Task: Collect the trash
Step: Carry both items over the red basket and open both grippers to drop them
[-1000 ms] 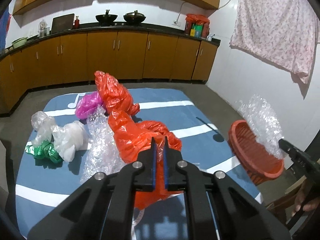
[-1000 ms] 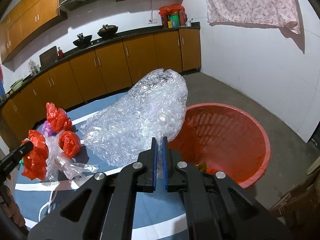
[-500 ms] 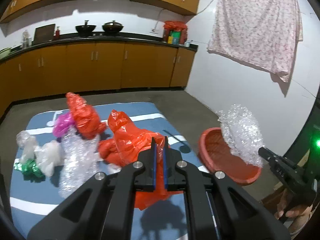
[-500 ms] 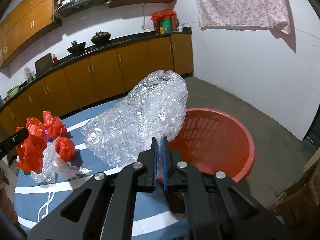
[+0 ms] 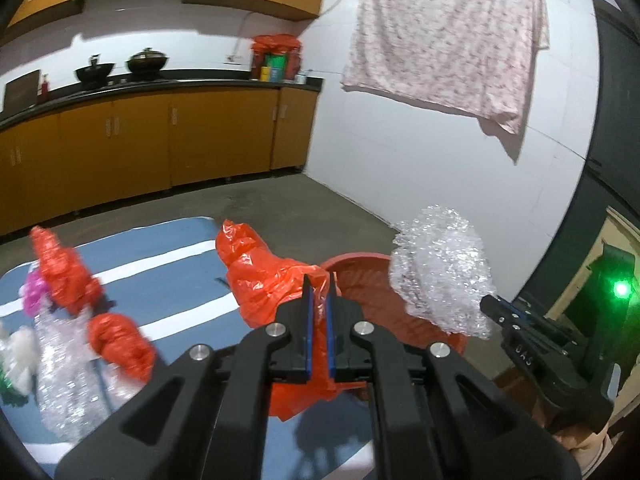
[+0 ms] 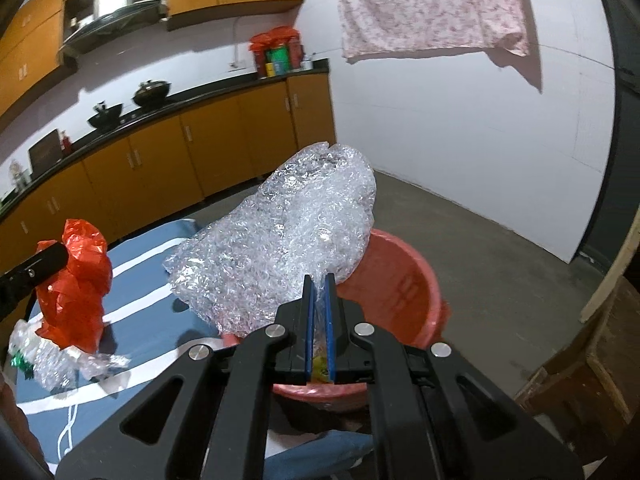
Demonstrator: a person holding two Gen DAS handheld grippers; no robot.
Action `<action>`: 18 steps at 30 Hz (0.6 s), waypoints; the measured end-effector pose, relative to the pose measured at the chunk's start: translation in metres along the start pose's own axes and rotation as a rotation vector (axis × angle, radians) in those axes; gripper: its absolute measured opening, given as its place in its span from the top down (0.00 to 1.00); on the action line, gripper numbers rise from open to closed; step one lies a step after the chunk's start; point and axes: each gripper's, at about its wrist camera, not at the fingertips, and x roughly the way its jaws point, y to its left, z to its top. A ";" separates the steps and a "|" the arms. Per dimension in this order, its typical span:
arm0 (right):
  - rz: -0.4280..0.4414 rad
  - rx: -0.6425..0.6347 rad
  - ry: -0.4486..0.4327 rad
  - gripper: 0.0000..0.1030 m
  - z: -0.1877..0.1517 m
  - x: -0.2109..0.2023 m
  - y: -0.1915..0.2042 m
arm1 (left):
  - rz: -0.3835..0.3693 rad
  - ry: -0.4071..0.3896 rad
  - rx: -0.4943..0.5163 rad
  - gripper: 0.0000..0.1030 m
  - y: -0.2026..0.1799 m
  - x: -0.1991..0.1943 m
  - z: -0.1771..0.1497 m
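Observation:
My left gripper (image 5: 319, 280) is shut on a crumpled orange plastic bag (image 5: 264, 276), held above the blue striped mat (image 5: 168, 276) just left of the red basket (image 5: 360, 276). My right gripper (image 6: 319, 280) is shut on a big sheet of clear bubble wrap (image 6: 280, 244), which hangs over the near left rim of the red basket (image 6: 400, 280). In the left wrist view the bubble wrap (image 5: 440, 276) and the right gripper (image 5: 494, 304) show at the right. In the right wrist view the orange bag (image 6: 80, 280) and the left gripper (image 6: 60, 256) show at the left.
More trash lies on the mat: orange bags (image 5: 60, 276), a pink bag (image 5: 32, 292), clear bubble wrap (image 5: 64, 376), a white bag (image 5: 16, 352). Wooden cabinets (image 5: 140, 144) line the far wall. A floral cloth (image 5: 448, 40) hangs on the white wall. A wooden crate (image 6: 580, 384) stands at the right.
Both grippers have swung right toward the red basket with their loads. The orange bag has lifted off the mat, and the basket now sits closer under the bubble wrap.

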 end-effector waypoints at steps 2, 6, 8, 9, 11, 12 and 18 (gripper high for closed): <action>-0.014 0.010 -0.001 0.95 0.002 0.003 -0.006 | -0.021 0.007 0.016 0.94 -0.010 0.012 0.001; -0.033 0.029 0.003 0.95 0.007 0.012 -0.014 | -0.054 0.027 0.028 0.94 -0.024 0.034 0.000; -0.040 0.038 0.007 0.95 0.008 0.017 -0.019 | -0.068 0.045 0.026 0.94 -0.029 0.048 -0.002; -0.044 0.041 0.010 0.95 0.007 0.019 -0.020 | -0.074 0.054 0.026 0.94 -0.031 0.054 -0.003; -0.047 0.047 0.016 0.95 0.007 0.024 -0.022 | -0.087 0.069 0.023 0.94 -0.034 0.062 -0.005; -0.050 0.050 0.020 0.95 0.007 0.027 -0.024 | -0.095 0.077 0.024 0.94 -0.036 0.067 -0.006; -0.059 0.068 0.036 0.95 0.005 0.037 -0.031 | -0.116 0.092 0.043 0.94 -0.044 0.085 -0.007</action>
